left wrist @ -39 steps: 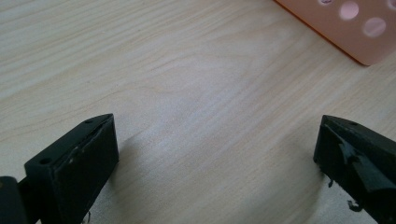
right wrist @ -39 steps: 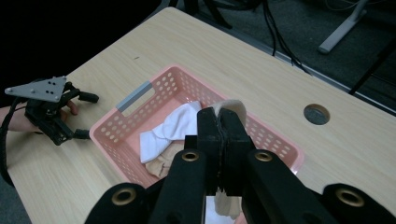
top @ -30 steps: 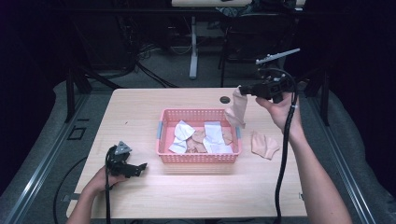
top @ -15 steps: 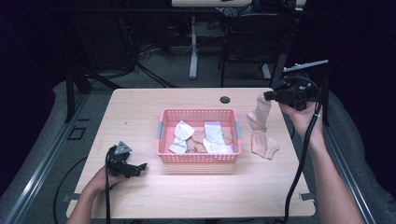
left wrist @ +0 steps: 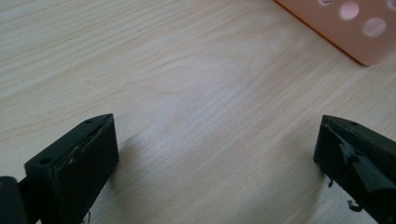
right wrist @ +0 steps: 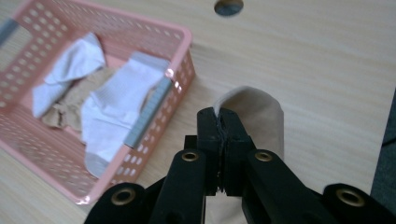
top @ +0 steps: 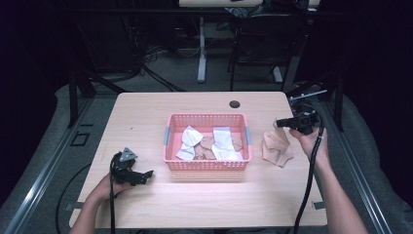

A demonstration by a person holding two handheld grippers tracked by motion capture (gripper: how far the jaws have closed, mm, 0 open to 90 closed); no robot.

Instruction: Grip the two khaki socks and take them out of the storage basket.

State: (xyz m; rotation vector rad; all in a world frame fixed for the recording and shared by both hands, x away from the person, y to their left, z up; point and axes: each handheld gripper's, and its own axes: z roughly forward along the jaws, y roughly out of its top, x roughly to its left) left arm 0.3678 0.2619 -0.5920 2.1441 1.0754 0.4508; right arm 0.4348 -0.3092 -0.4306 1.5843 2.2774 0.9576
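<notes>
Pale wood table [top: 195, 109], centre of frame. Small dark round hole [top: 234, 104] in its top near the far edge, right of middle. Grey floor [top: 185, 80] beyond, upper centre, with black cables [top: 160, 80] strewn across it. White post [top: 201, 48] upright, top centre. Dark chair [top: 265, 44] at upper right.

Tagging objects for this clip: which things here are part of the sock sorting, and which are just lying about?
In the job:
- pink basket
- white socks and beige socks in it
- beige sock right of the basket, clamped by the right gripper

Lying about:
- left gripper, open, resting on the table
- dark grommet hole
- floor cables
</notes>
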